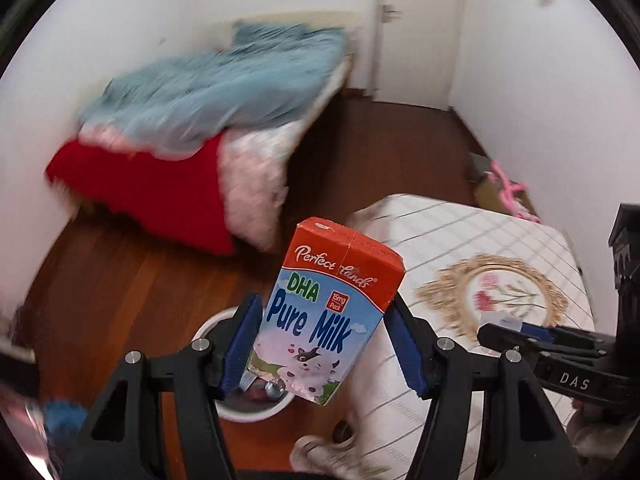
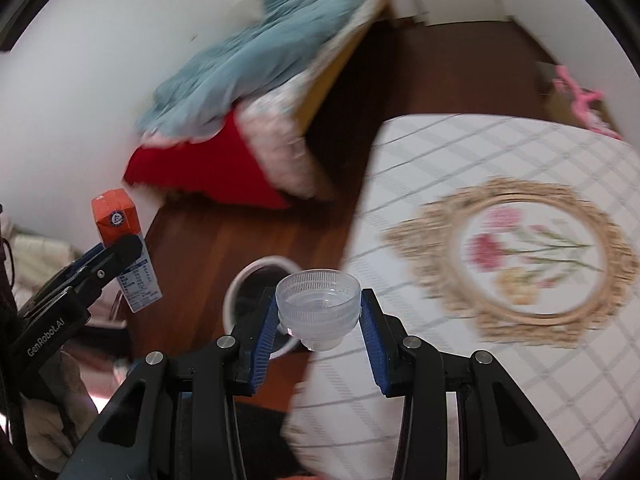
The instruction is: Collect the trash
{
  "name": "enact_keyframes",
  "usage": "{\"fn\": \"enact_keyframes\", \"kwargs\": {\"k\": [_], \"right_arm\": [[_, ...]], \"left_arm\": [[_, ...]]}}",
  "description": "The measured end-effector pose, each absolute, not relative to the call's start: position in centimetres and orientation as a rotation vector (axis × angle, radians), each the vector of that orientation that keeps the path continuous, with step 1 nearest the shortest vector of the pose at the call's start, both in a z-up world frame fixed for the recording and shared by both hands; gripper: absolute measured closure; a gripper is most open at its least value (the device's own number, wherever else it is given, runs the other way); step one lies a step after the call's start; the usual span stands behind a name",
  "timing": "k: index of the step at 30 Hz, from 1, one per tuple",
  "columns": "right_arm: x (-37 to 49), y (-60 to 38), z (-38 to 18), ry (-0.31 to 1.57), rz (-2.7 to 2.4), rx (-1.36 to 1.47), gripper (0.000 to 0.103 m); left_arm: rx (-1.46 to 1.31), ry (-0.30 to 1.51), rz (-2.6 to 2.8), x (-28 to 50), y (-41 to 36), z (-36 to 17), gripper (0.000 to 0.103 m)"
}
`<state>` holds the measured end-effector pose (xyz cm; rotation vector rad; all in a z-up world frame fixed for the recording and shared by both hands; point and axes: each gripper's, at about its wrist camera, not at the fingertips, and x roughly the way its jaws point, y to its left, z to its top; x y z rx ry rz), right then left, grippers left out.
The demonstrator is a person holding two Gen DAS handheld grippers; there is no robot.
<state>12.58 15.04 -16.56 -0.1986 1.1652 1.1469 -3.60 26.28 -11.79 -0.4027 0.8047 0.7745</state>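
Milk carton (image 1: 320, 312), red-and-blue "Pure Milk" pack, sits center of the left wrist view, tilted, pinched between the blue pads of the left gripper (image 1: 324, 344); jaws closed onto its sides at roughly carton width. Same carton shows at left edge of the right wrist view, held up in the air. Right gripper (image 2: 318, 334) has its jaws closed on a small clear plastic cup (image 2: 318, 304), ribbed rim, bottom center of that view, mouth facing up. White trash bin (image 2: 256, 280) stands on the dark wood floor (image 1: 380, 160), lower center in both views, directly behind/below both held items; something is inside it but too hidden to name. Table with checked cloth (image 2: 520, 152) and a flower doily fills the right side of the frame. Pile of bedding, blue over red (image 1: 192, 120), upper left, motion-blurred. Pink item (image 1: 506, 188) at right edge, unclear what. Step, as judged: both pieces of trash picked up, carry-to-bin phase, drop not yet done. Next move calls for bringing each gripper over the bin mouth and opening the jaws; the bin opening looks narrow relative to the carton, so the carton probably needs to go in end-first, and the light cup may stick to a pad or bounce off the rim.
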Motion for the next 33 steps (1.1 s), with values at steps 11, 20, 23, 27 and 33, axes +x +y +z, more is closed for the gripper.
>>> {"fn": "enact_keyframes", "kwargs": {"k": [11,20,23,27,33], "right_arm": [[4.1,30.7,-29.6,1.355,1.136,-0.448,0.060],[3.2,36.2,-37.5,1.463,1.062,-0.554,0.060],[3.2,37.3,-39.1,1.507,1.059,-0.565,0.056],[3.2,37.2,-39.1,1.527,1.086,-0.543,0.026],[2.5,36.1,-36.7,1.462,1.091,-0.620,0.000]], "left_arm": [[-0.902,0.985,0.770,-13.0,41.1,-28.1,0.043],[-1.047,1.055,0.775,-12.9,46.6,-35.7,0.003],[-1.030,1.051,0.818,-13.7,46.8,-35.4,0.003],[-0.949,1.061,0.885,-14.8,46.0,-34.2,0.001],[-0.847,1.076,0.973,-16.2,42.3,-31.9,0.000]]}}
